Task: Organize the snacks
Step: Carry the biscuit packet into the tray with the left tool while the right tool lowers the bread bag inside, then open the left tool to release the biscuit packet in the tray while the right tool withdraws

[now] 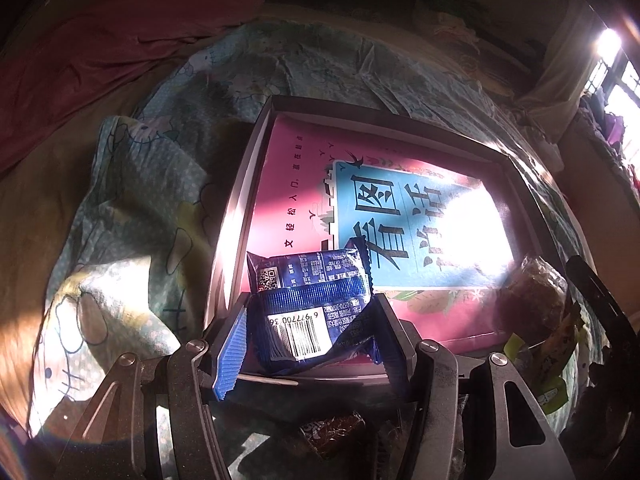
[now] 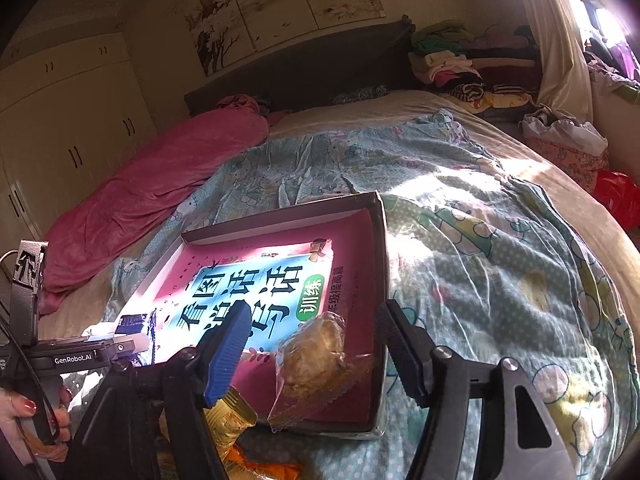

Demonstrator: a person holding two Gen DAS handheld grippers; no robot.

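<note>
My left gripper (image 1: 314, 322) is shut on a blue snack packet (image 1: 308, 300) with a barcode, and holds it over the near left corner of a shallow cardboard box (image 1: 256, 148). A pink and blue book (image 1: 400, 208) lines the box. A brown pastry in a clear wrapper (image 2: 316, 352) lies in the near right corner of the box (image 2: 380, 240). My right gripper (image 2: 314, 334) stands open around the pastry, its pads clear of the wrapper. The right wrist view also shows the left gripper (image 2: 134, 338) with the blue packet (image 2: 134, 322).
The box rests on a cartoon-print quilt (image 2: 460, 248) on a bed. Loose snacks lie below the box: a yellow packet (image 2: 232, 416), an orange one (image 2: 264, 468), a brown one (image 1: 332, 432). A pink blanket (image 2: 160, 188) lies left; folded clothes (image 2: 452, 64) are piled at the headboard.
</note>
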